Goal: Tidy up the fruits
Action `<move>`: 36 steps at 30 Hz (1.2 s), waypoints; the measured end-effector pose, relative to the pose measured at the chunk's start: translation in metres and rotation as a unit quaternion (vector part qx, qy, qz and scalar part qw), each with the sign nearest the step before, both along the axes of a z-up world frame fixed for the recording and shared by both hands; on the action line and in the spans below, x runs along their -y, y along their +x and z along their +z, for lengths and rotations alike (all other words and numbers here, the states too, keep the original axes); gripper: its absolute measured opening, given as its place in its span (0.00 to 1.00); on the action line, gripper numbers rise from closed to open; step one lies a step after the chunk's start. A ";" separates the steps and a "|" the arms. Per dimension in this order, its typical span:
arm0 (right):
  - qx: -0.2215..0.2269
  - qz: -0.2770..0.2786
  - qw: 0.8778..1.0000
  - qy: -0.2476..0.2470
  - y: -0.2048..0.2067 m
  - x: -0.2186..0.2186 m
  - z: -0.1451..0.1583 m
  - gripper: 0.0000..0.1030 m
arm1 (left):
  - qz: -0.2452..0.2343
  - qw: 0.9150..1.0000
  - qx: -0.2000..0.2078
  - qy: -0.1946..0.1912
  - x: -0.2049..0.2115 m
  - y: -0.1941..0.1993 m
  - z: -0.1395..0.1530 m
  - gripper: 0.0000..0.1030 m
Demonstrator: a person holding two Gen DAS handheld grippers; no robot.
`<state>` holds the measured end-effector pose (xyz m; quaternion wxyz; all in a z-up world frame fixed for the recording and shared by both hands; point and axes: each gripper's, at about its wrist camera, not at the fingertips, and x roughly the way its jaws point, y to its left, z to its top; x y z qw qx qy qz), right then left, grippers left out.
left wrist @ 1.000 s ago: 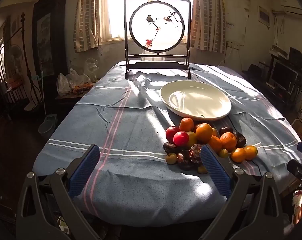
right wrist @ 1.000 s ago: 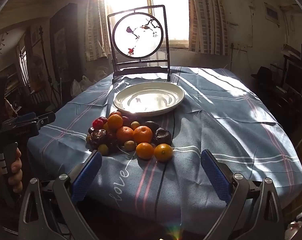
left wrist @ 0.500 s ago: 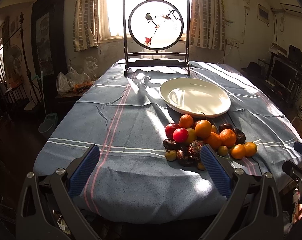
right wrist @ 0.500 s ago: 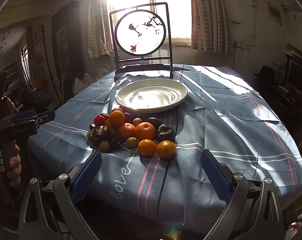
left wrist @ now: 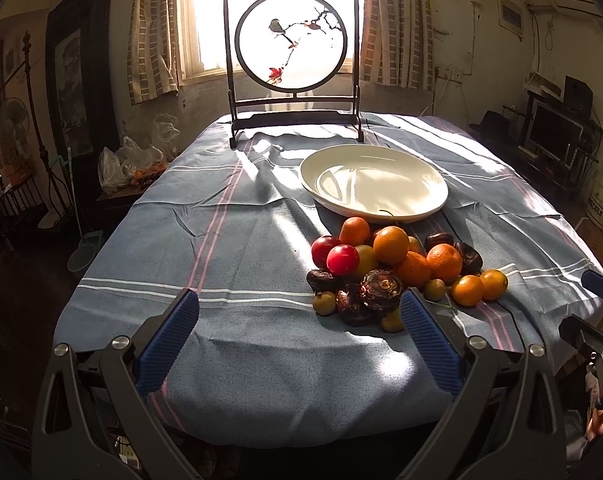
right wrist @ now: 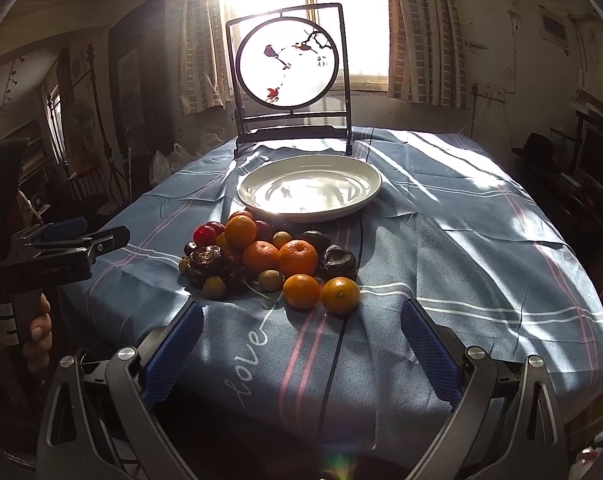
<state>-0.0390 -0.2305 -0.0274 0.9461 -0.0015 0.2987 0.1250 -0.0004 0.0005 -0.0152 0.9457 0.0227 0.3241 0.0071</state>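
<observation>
The left gripper (left wrist: pixel 299 320) hangs over the near edge of the tabletop (left wrist: pixel 221 248) with its blue-padded fingers (left wrist: pixel 169 340) spread wide and nothing between them; its right finger pad sits in front of the near side of the fruit pile. The right gripper (right wrist: pixel 301 336) is likewise over the near edge, fingers (right wrist: pixel 429 350) spread wide and empty, with the two nearest oranges (right wrist: pixel 321 292) just beyond the gap between them. The fruit pile (left wrist: pixel 397 270) lies on the blue striped tablecloth (right wrist: pixel 461 248) near the front edge: oranges and tangerines heaped in the middle and to the right, two red fruits (left wrist: pixel 333 254) at the left side, dark wrinkled fruits (left wrist: pixel 381 288) toward the front, and a few small yellow-green fruits (left wrist: pixel 325 303) scattered at the pile's rim. Just behind the pile, nearly touching its back oranges, sits the white plate (left wrist: pixel 375 184), with no fruit in it and bright with sunlight. Farther back, at the far end of the tabletop, a dark-framed round screen (left wrist: pixel 291 46) painted with a bird on a branch stands upright before the sunlit window (right wrist: pixel 341 0). In the right wrist view the left gripper's body appears at the left edge, held by a hand (right wrist: pixel 37 336).
</observation>
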 end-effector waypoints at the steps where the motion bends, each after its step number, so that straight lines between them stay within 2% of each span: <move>1: 0.000 0.001 1.000 0.000 0.000 -0.001 0.000 0.96 | 0.005 1.000 0.002 0.004 0.000 0.000 -0.001 0.96; 7: -0.005 -0.001 1.000 0.001 0.000 0.000 -0.002 0.96 | 0.007 0.999 -0.003 -0.042 -0.012 0.001 0.000 0.96; 17: -0.009 0.003 1.000 -0.001 0.001 -0.003 -0.005 0.96 | 0.007 1.000 -0.004 -0.013 -0.008 0.002 0.000 0.96; 36: -0.006 0.003 1.000 -0.003 0.000 -0.006 -0.005 0.96 | 0.009 1.000 0.002 -0.008 -0.012 -0.001 0.003 0.96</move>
